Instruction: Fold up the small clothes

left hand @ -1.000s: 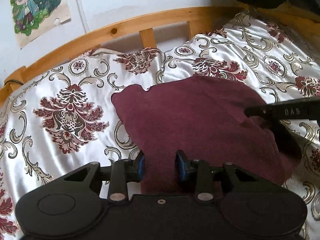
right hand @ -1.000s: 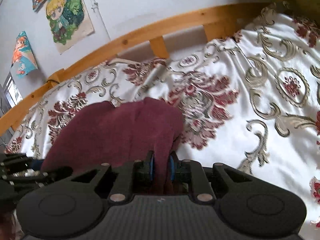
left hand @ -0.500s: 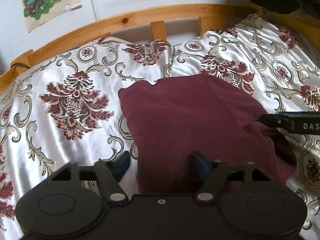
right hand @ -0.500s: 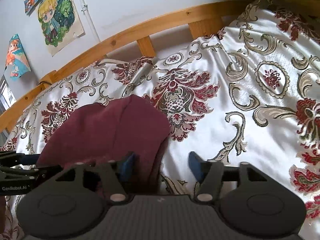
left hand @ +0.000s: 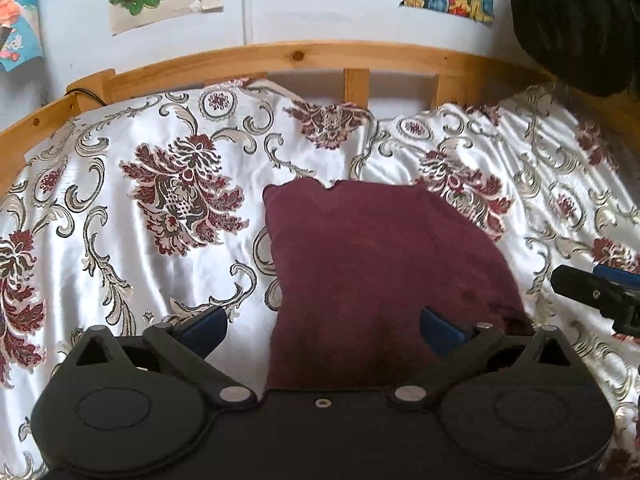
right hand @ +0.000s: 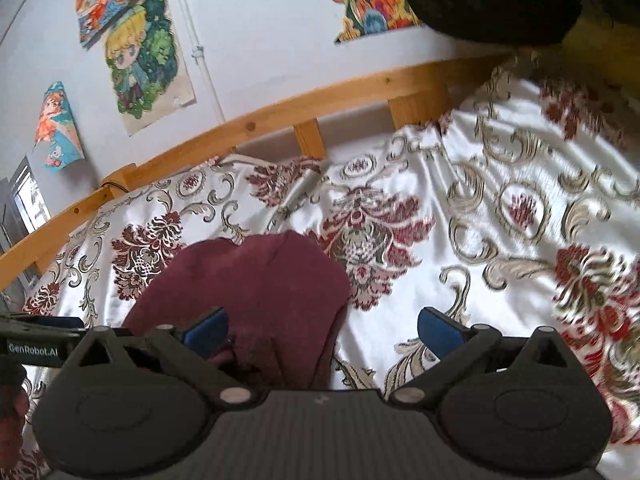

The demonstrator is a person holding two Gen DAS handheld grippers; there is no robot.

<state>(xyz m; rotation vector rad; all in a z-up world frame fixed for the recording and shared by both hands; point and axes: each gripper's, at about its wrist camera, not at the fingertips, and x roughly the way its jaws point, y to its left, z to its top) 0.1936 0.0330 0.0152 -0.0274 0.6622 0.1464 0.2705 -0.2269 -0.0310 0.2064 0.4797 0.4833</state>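
Note:
A small maroon garment lies folded on the patterned bed sheet, its near edge under my grippers; it also shows in the right wrist view. My left gripper is open wide and empty above the garment's near left edge. My right gripper is open wide and empty above the garment's near right edge. The right gripper's finger shows at the right edge of the left wrist view. The left gripper shows at the left edge of the right wrist view.
The white satin sheet with red floral print covers the bed. A wooden bed rail runs along the far side against a wall with cartoon posters. A dark bundle hangs at the top right.
Both grippers were shut on the garment's near edge one second ago. They have opened, let it go, and pulled back and up. The garment now rests on the sheet.

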